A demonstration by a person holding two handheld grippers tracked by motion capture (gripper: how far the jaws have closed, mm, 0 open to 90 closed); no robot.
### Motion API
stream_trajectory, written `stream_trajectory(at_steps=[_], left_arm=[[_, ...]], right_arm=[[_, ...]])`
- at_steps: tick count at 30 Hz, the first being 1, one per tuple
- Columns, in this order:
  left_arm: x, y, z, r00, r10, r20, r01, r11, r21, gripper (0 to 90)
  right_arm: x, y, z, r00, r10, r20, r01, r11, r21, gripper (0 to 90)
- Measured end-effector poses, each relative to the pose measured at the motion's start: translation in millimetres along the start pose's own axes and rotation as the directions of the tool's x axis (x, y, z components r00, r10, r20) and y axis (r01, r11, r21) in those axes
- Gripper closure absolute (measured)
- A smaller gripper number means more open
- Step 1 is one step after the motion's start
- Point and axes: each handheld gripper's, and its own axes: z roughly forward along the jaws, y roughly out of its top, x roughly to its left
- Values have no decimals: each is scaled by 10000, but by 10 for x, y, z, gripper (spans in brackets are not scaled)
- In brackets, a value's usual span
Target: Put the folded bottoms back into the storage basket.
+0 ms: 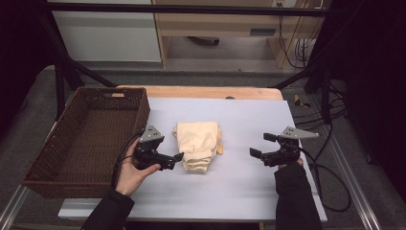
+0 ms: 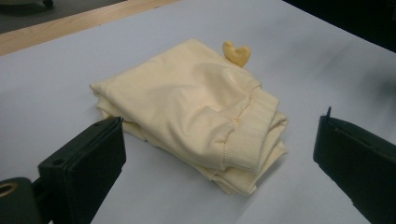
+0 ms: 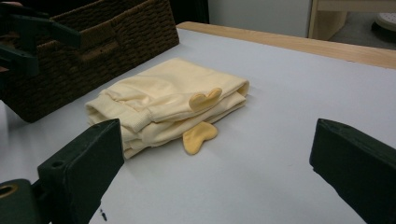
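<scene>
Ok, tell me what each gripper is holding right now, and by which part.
Nothing. The left gripper and right gripper are both open, either side of the folded garment.

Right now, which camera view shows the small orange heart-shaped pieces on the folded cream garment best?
The right gripper view: both small orange heart-shaped pieces face it, one on the folded cream garment, one on the sheet. The left gripper view shows one heart behind the fold. The high view gives a thin orange sliver.
</scene>
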Motion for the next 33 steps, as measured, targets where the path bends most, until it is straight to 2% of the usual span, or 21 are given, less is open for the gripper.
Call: stream_trajectory(at_steps=[12,19,33], left_arm=[[10,41,192,9999,-123,112,121,9998,181,23],[32,62,238,9995,-174,253,174,9998,5,22],[139,68,396,9988,-393,279,392,9992,51,23]], right_arm=[[1,-2,7,10000,-25,40,25,10000,43,32],[3,-2,5,10000,-25,39,25,10000,30,32],[7,-5,11,10000,1,48,-2,10000,79,32]])
